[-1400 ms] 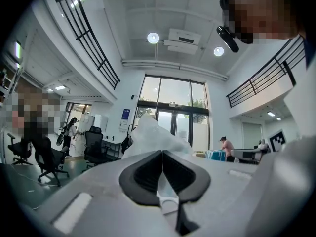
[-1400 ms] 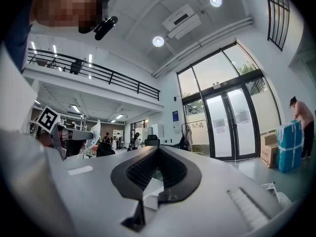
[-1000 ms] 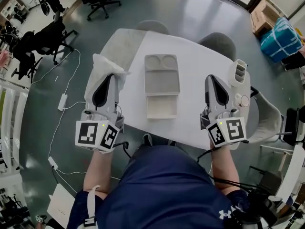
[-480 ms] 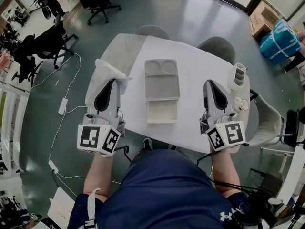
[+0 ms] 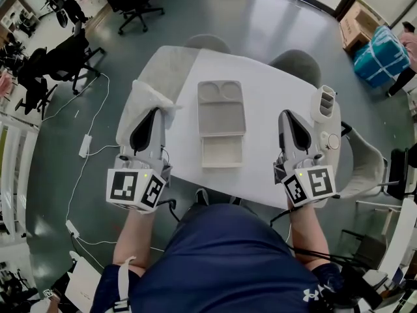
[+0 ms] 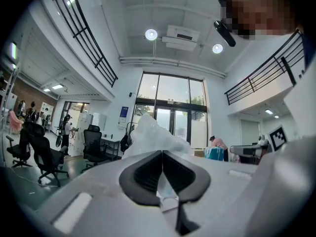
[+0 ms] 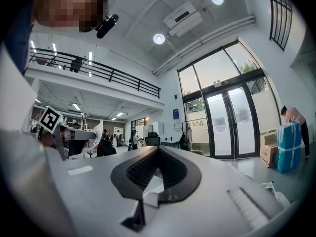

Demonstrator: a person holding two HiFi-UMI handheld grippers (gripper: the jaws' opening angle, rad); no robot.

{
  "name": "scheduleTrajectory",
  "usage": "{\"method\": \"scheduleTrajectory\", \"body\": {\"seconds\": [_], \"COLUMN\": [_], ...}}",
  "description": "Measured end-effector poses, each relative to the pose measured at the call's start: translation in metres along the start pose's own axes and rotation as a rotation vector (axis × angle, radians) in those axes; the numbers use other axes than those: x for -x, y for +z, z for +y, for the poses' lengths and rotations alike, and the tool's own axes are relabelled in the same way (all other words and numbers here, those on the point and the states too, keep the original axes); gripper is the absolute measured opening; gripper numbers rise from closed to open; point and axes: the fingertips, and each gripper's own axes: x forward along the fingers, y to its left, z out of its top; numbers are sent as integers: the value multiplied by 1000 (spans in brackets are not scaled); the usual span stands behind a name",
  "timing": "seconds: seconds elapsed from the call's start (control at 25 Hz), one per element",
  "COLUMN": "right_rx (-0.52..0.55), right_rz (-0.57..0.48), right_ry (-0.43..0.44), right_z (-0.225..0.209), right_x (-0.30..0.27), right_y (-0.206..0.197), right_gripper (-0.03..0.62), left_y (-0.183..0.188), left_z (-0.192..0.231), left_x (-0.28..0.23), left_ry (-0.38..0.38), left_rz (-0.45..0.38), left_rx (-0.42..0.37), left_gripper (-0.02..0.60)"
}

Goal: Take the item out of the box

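Observation:
An open pale box (image 5: pixel 221 119) lies in the middle of the white table (image 5: pixel 267 93); its lid part shows two round hollows and its near tray (image 5: pixel 221 154) looks empty. My left gripper (image 5: pixel 154 111) hangs over the table's left edge, shut on a crumpled clear plastic bag (image 5: pixel 144 96). In the left gripper view the bag (image 6: pixel 153 135) sticks up past the closed pads of the left gripper (image 6: pixel 162 153). My right gripper (image 5: pixel 287 116) is over the table's right side, its jaws together with nothing held, as on the right gripper (image 7: pixel 158 149). A white slotted item (image 5: pixel 326 103) lies just right of it.
Two grey chairs (image 5: pixel 296 60) stand at the table's far side and another (image 5: pixel 365 168) at the right. Black office chairs (image 5: pixel 62 54) and cables (image 5: pixel 85 142) are on the floor at left. Cardboard boxes and a blue bundle (image 5: pixel 379 49) sit at the top right.
The head view has shifted a little. Both grippers keep their places, and the bag stays in the left jaws.

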Motion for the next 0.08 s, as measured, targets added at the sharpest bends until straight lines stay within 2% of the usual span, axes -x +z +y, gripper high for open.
{"method": "scheduleTrajectory", "body": {"seconds": [0.08], "right_rx": [2], "right_rz": [3], "right_ry": [-1], "right_z": [1], "right_x": [0], "right_y": [1], "right_gripper": [2], "left_y": [1], "left_z": [0], "left_x": [0], "left_ry": [-2], "left_rz": [2], "left_rx": [-2], "left_gripper": [5]}}
